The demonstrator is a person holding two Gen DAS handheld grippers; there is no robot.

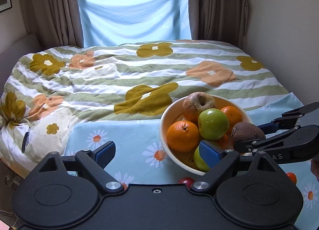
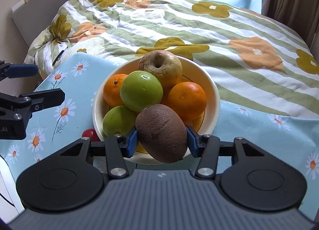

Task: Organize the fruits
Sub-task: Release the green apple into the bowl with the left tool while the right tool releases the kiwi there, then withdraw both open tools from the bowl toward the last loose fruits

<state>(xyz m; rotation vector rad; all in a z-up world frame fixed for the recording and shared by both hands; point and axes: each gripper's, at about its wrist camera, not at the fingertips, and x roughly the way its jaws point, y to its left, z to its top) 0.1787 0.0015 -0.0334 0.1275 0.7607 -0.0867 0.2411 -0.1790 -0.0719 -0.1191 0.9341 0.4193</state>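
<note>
A white bowl (image 2: pixel 216 98) with an orange inside holds two green apples (image 2: pixel 141 90), two oranges (image 2: pixel 187 100) and a wrinkled brownish apple (image 2: pixel 160 66). My right gripper (image 2: pixel 161 142) is shut on a brown kiwi (image 2: pixel 162 132) and holds it over the bowl's near rim. In the left wrist view the bowl (image 1: pixel 166 110) sits to the right, with the kiwi (image 1: pixel 247 132) and right gripper (image 1: pixel 259 138) at its right side. My left gripper (image 1: pixel 159 151) is open and empty, left of the bowl.
The bowl stands on a light blue daisy-print cloth (image 2: pixel 65 98) at the foot of a bed with a floral striped quilt (image 1: pixel 119 78). A small red fruit (image 2: pixel 89 133) lies by the bowl; another small orange-red one (image 1: pixel 291 177) lies at right.
</note>
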